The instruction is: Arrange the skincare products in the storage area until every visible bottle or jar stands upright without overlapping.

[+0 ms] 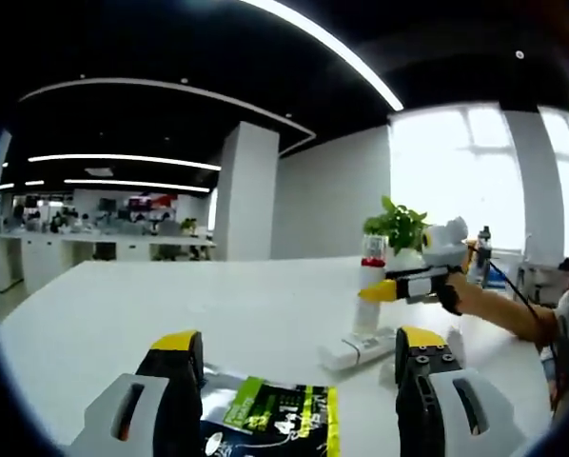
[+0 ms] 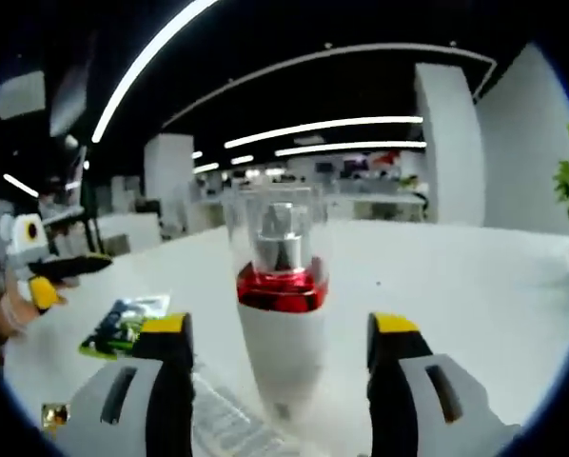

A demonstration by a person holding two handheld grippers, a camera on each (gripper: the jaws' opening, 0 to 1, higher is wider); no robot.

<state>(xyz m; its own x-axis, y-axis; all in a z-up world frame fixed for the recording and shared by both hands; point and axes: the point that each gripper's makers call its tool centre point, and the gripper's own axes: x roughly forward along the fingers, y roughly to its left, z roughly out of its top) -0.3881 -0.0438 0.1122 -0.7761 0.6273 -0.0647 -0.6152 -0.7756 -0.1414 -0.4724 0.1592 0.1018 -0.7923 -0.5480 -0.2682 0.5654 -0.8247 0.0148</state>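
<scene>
- Bottle (image 2: 283, 314), white with a red band and clear cap, stood upright on the white table (image 1: 170, 305) between the spread jaws of the right gripper (image 2: 283, 352); no contact visible, so released.
- Left gripper (image 1: 299, 367) hung open above a green-and-black sachet (image 1: 265, 414).
- Step judged: approach to, or release of, the bottle.
- Next move likely calls for closing squarely below the red band.
- Flat white box (image 1: 356, 350) lay beside the bottle; potted plant (image 1: 396, 227) behind.
- Room: open office, ceiling light strips.

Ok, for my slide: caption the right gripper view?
Open right gripper frames an upright white bottle with clear cap.
</scene>
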